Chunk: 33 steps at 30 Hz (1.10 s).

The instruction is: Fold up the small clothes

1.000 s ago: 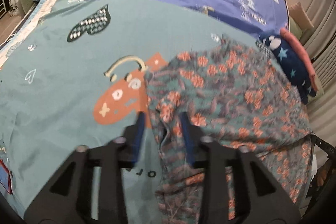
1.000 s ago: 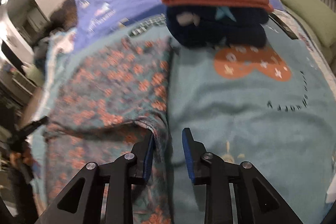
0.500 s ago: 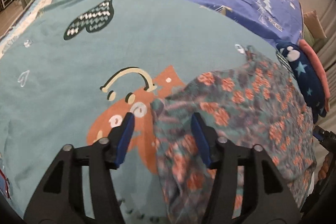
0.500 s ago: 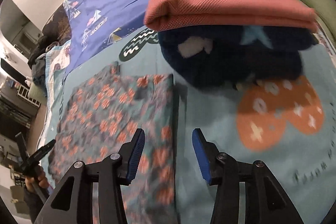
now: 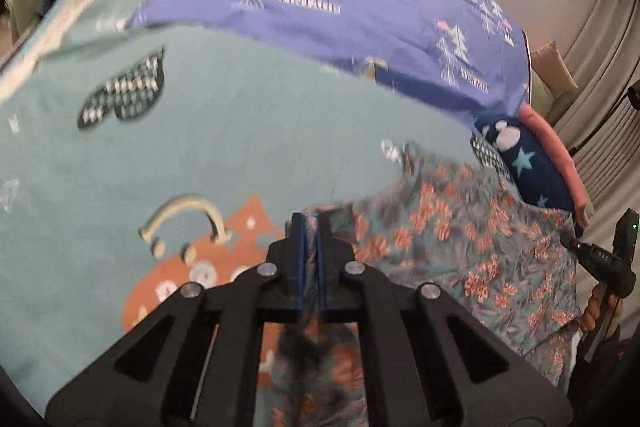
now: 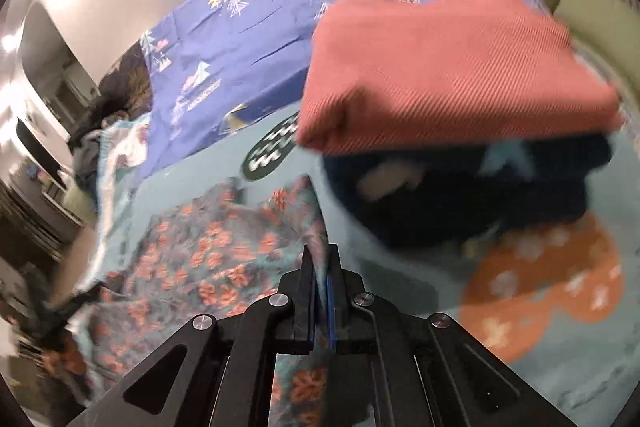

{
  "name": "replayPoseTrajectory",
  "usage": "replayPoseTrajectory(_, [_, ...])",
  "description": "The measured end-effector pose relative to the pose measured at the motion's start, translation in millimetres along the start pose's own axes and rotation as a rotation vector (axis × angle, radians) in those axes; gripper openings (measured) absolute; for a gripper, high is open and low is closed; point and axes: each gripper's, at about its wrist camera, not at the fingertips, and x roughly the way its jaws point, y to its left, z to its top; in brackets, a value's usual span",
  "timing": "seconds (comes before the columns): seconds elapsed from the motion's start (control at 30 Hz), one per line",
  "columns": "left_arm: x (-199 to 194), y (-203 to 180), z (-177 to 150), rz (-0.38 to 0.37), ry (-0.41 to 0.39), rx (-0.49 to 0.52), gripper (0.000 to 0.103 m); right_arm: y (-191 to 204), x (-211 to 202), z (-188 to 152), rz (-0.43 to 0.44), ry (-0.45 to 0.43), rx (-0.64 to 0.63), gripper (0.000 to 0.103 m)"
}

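Note:
A teal garment with orange flowers (image 5: 472, 243) lies spread on the teal blanket (image 5: 248, 131); it also shows in the right wrist view (image 6: 208, 251). My left gripper (image 5: 311, 227) is shut on the garment's left edge, with cloth hanging between the fingers. My right gripper (image 6: 320, 259) is shut on the garment's right edge, close to a stack of folded clothes. The other gripper (image 5: 604, 259) shows at the far right of the left wrist view.
A stack of folded clothes, a pink piece (image 6: 452, 75) on a dark navy star-print piece (image 6: 480, 195), sits just right of the garment; it shows in the left wrist view (image 5: 520, 163). A purple tree-print sheet (image 5: 344, 3) lies behind. Pillows (image 6: 592, 23) lie at the far right.
Both grippers were open around the garment's side edges; both have moved forward along those edges and closed on the cloth. The right gripper has come nearer the folded stack.

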Motion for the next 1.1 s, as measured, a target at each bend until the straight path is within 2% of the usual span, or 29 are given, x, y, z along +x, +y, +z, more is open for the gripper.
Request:
replayPoseTrajectory(0.1, [11.9, 14.6, 7.5, 0.062, 0.027, -0.028, 0.005, -5.5, 25.3, -2.8, 0.022, 0.091, -0.009, 0.005])
replayPoseTrajectory(0.17, [20.4, 27.5, 5.4, 0.068, 0.066, -0.069, 0.005, -10.9, 31.3, -7.8, 0.025, 0.133, 0.020, 0.007])
replayPoseTrajectory(0.27, [12.2, 41.9, -6.9, 0.058, 0.090, -0.136, 0.006, -23.4, 16.6, -14.2, 0.064, 0.120, 0.078, 0.019])
replayPoseTrajectory(0.33, [-5.4, 37.8, -14.5, 0.037, 0.076, -0.129, 0.007, -28.4, -2.3, -22.4, 0.063, 0.099, 0.079, 0.026])
replayPoseTrajectory(0.37, [-14.8, 33.2, -17.7, 0.026, 0.065, -0.112, 0.015, -28.4, -12.8, -27.9, 0.066, 0.099, 0.060, 0.027])
replayPoseTrajectory(0.4, [-24.8, 28.0, -21.5, 0.013, 0.056, -0.088, 0.034, -26.3, -19.3, -32.1, 0.072, 0.104, 0.042, 0.027])
replayPoseTrajectory(0.47, [-37.8, 17.4, -30.5, 0.008, 0.046, -0.055, 0.060, -20.7, -33.9, -46.8, 0.086, 0.125, -0.001, 0.028])
replayPoseTrajectory(0.53, [-38.1, 6.5, -41.0, 0.021, 0.060, -0.018, 0.063, -13.8, -46.8, -65.1, 0.116, 0.139, -0.034, 0.034])
replayPoseTrajectory(0.57, [-31.4, 1.8, -46.4, 0.041, 0.085, 0.010, 0.063, -10.0, -50.4, -73.9, 0.133, 0.146, -0.044, 0.041])
replayPoseTrajectory(0.6, [-23.9, 1.4, -50.5, 0.073, 0.107, 0.029, 0.058, -6.7, -52.8, -83.3, 0.151, 0.153, -0.053, 0.047])
replayPoseTrajectory(0.63, [-16.4, 0.2, -55.0, 0.111, 0.128, 0.045, 0.046, -1.9, -52.8, -94.7, 0.148, 0.163, -0.080, 0.048])
replayPoseTrajectory(0.67, [-5.8, 1.6, -59.9, 0.138, 0.153, 0.060, 0.017, 2.5, -50.0, -101.8, 0.091, 0.168, -0.123, 0.044])
replayPoseTrajectory(0.7, [-5.2, 4.1, -60.3, 0.139, 0.140, 0.053, 0.014, 4.0, -47.3, -105.7, 0.013, 0.168, -0.151, 0.012])
replayPoseTrajectory(0.73, [-9.2, 6.5, -59.6, 0.152, 0.117, 0.039, 0.011, -0.6, -42.8, -109.0, -0.048, 0.186, -0.149, 0.005])
replayPoseTrajectory(0.77, [-13.6, 9.3, -58.4, 0.169, 0.108, 0.021, 0.006, -8.4, -44.2, -109.3, -0.013, 0.185, -0.100, 0.007])
replayPoseTrajectory(0.83, [-28.1, 15.3, -57.1, 0.224, 0.091, -0.015, 0.005, -25.3, -58.3, -111.7, 0.065, 0.174, 0.022, 0.008])
replayPoseTrajectory(0.93, [-62.9, 16.1, -65.9, 0.171, 0.056, -0.016, 0.005, -29.6, -82.4, -123.8, 0.105, 0.173, 0.011, 0.017])
replayPoseTrajectory(0.97, [-73.8, 14.8, -71.5, 0.150, 0.051, -0.004, 0.007, -29.3, -89.8, -129.8, 0.100, 0.170, -0.005, 0.021])
replayPoseTrajectory(1.03, [-95.1, 11.6, -88.5, 0.116, 0.050, 0.029, 0.026, -29.0, -102.7, -145.2, 0.091, 0.175, -0.026, 0.025])
replayPoseTrajectory(1.07, [-102.2, 10.7, -96.8, 0.110, 0.054, 0.038, 0.042, -30.2, -105.8, -151.7, 0.095, 0.182, -0.023, 0.025])
replayPoseTrajectory(1.1, [-109.3, 10.1, -108.6, 0.109, 0.060, 0.045, 0.050, -31.7, -109.7, -159.6, 0.106, 0.192, -0.015, 0.025])
